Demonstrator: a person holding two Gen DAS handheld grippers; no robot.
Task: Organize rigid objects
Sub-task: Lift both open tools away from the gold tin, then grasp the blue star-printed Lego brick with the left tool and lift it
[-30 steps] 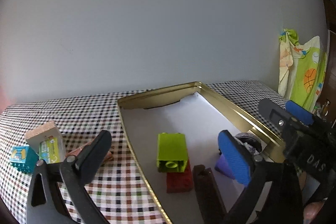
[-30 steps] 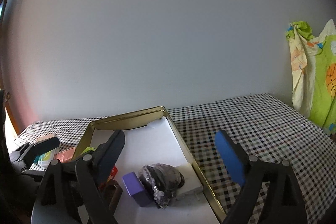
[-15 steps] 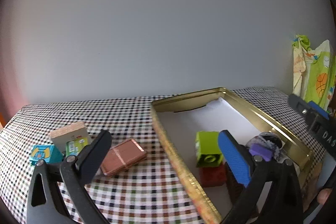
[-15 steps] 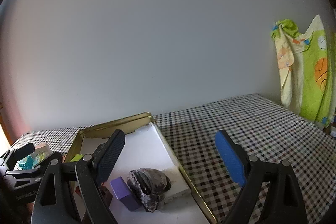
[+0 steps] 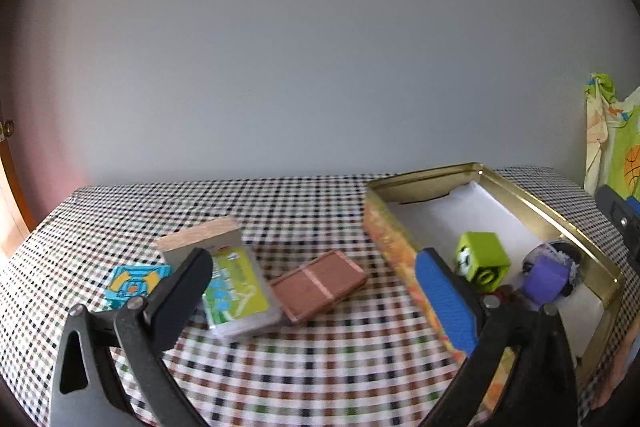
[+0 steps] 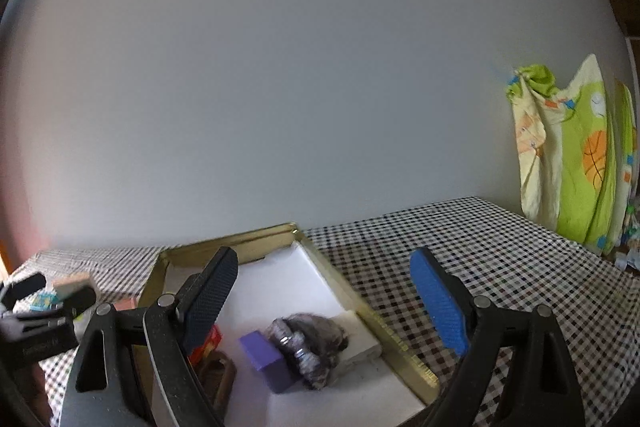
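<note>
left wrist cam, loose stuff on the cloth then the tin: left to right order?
teal block → green-labelled packet → brown flat box → gold tin → green brick → purple block

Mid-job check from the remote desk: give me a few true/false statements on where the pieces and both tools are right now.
1. The lime green plastic brick lies inside the gold metal tin. True.
2. The flat reddish-brown rectangular block is in the tin. False: it lies on the checkered tablecloth, outside.
3. The left tool grips it. False: open, empty.
4. The right tool is open. True.
5. The purple block lies in the tin. True.
</note>
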